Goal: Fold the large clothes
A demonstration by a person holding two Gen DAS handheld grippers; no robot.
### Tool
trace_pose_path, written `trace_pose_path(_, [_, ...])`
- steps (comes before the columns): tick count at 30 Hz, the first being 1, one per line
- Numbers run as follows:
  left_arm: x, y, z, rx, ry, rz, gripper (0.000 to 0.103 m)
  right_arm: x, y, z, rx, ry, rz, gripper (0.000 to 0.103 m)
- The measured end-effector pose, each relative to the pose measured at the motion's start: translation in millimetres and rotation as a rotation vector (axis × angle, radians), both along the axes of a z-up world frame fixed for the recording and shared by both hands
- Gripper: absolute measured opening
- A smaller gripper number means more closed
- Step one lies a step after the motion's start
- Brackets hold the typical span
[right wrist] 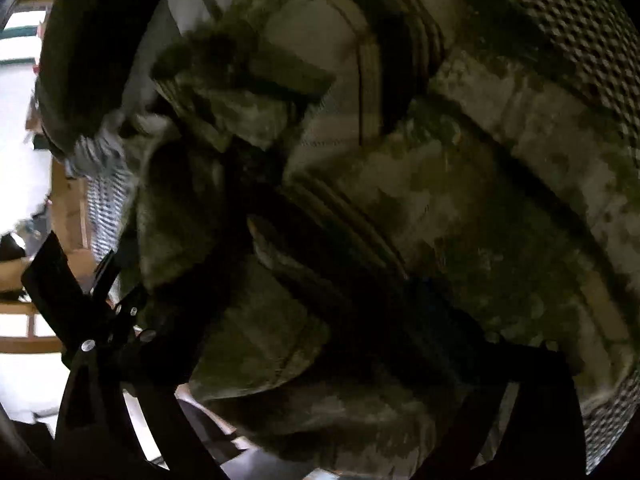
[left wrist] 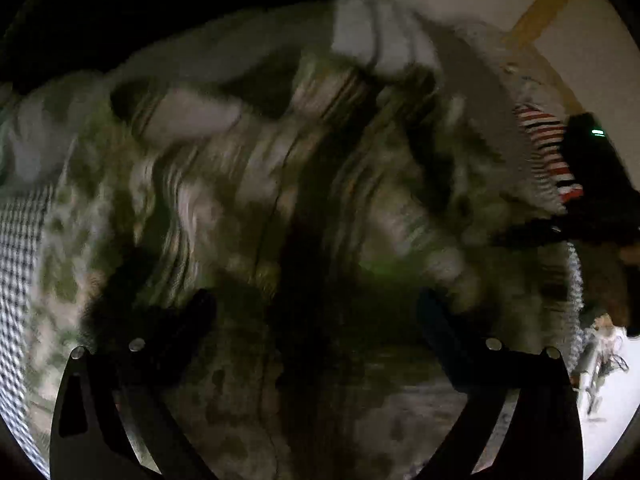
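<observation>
Camouflage garment (left wrist: 280, 208) heaped across the near surface, checked cloth (left wrist: 20, 264) at left, striped cloth (left wrist: 548, 144) far right, bare floor (left wrist: 608, 400) near right.

Green-and-tan camouflage garment (left wrist: 320, 208), black-and-white houndstooth cloth (left wrist: 20, 260), red, white and black striped fabric (left wrist: 548, 148).

Around the work, off to the edges

We see a black-and-white checked cloth (left wrist: 20, 264) at the left edge; a red, white and black striped fabric (left wrist: 548, 148) at the right; a pale wall with a wooden beam (left wrist: 540, 8) above; wooden frames (right wrist: 24, 344) in the right wrist view.
</observation>
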State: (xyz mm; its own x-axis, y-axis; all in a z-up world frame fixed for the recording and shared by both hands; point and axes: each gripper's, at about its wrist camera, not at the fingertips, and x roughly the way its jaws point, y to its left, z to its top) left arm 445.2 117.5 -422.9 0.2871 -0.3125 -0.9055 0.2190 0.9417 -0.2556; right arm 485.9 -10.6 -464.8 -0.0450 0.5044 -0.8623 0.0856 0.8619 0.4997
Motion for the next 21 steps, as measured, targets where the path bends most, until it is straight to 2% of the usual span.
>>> trace_pose_path(2, [-0.3,5.3,-16.7,0.011,0.02,0.036,0.098,0.8,5.2,-4.7,-0.01,-0.012,0.02,0.094])
trace_pose_path(3, [-1.8,7.6,-19.6,0.017,0.01,0.045,0.098,1.3,8.6,-6.3,-0.022,-0.021,0.031,0.09])
trace_pose_path(4, [-3.2,8.7,-22.5,0.036,0.003,0.048,0.098,1.3,14.1,-5.2,-0.017,-0.049,0.057,0.075])
trace_pose_path(6, [-6.3,9.8,-25.3,0.074,-0.009,0.042,0.098,2.8,23.5,-0.4,-0.022,-0.074,0.106,0.054])
trace_pose_path(8, [-8.9,11.4,-24.9,0.08,-0.012,0.038,0.098,3.2,31.5,-1.3,-0.031,-0.079,0.151,0.044])
trace_pose_path(10, [-10.7,13.8,-22.3,0.077,-0.012,0.035,0.098,6.1,32.3,-3.7,-0.014,-0.076,0.171,0.023])
trace_pose_path(13, [-15.3,19.8,-20.6,0.078,-0.016,0.043,0.098,15.0,25.3,3.1,0.08,-0.09,0.119,0.013])
trace_pose_path(16, [-13.8,32.6,-17.6,0.076,-0.032,0.058,0.098,28.9,7.4,16.4,0.222,-0.134,-0.015,0.01])
trace_pose_path(21, [-17.5,50.3,-4.5,0.128,-0.129,0.072,0.098,81.2,-5.2,37.7,0.246,-0.265,-0.155,0.01])
